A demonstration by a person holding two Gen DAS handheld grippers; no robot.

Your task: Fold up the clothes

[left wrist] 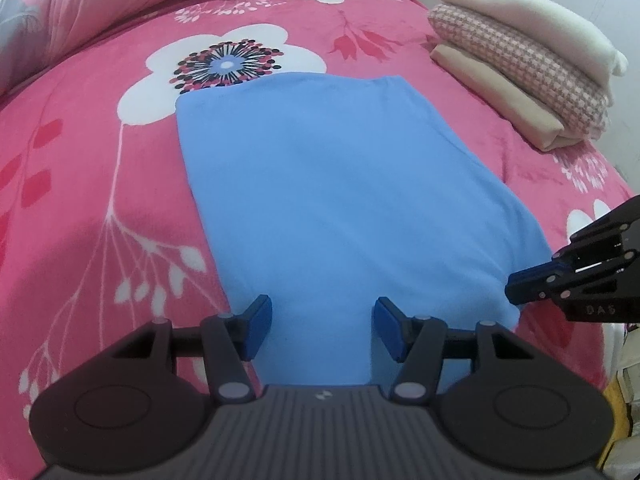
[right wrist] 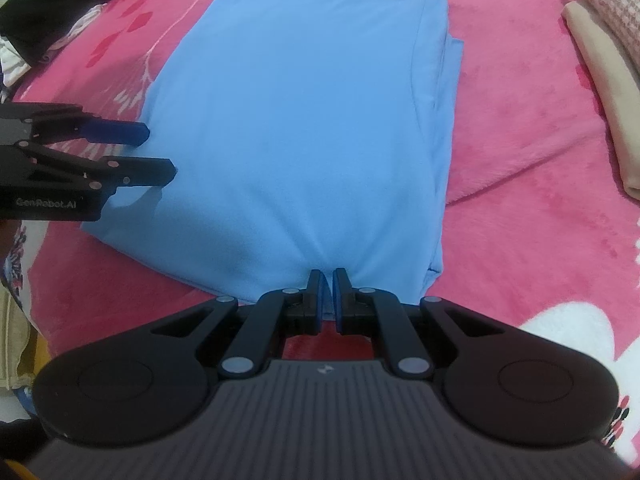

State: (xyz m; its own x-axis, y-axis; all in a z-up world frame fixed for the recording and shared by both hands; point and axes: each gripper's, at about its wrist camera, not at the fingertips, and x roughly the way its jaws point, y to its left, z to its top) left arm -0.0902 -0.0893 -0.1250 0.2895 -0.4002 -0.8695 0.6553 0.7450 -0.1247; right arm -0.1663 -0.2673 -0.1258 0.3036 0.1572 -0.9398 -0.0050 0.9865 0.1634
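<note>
Blue rubber pads lined the right gripper [right wrist: 328, 294], clenched on the near hem of the light-blue cotton garment [right wrist: 304, 120] at the lower centre of its own view; a thin pinch of cloth showed between the pads, and small creases ran up from that spot. The left gripper [left wrist: 322, 328] was released, its pads apart with cloth visible between them but not pressed, low over the near edge of the same garment at the bottom of the left view. Seen from the right wrist, it reached in from the left edge of the frame toward the garment's left side.

The garment lay on the pink floral fleece bedcover [left wrist: 100, 184] as a narrow, smooth rectangle, with doubled layers along its right edge in the right view. By that, the sides appeared already folded in, and what likely remained was to bring the near end over toward the far end and then set the piece aside.

In the upper right of the left view sat a stack of folded clothes [left wrist: 520, 68], beige, pink check and cream, well apart from the blue piece, so several items looked finished. A dark heap of unfolded clothing [right wrist: 44, 16] in the upper left of the right view suggested more was waiting.
</note>
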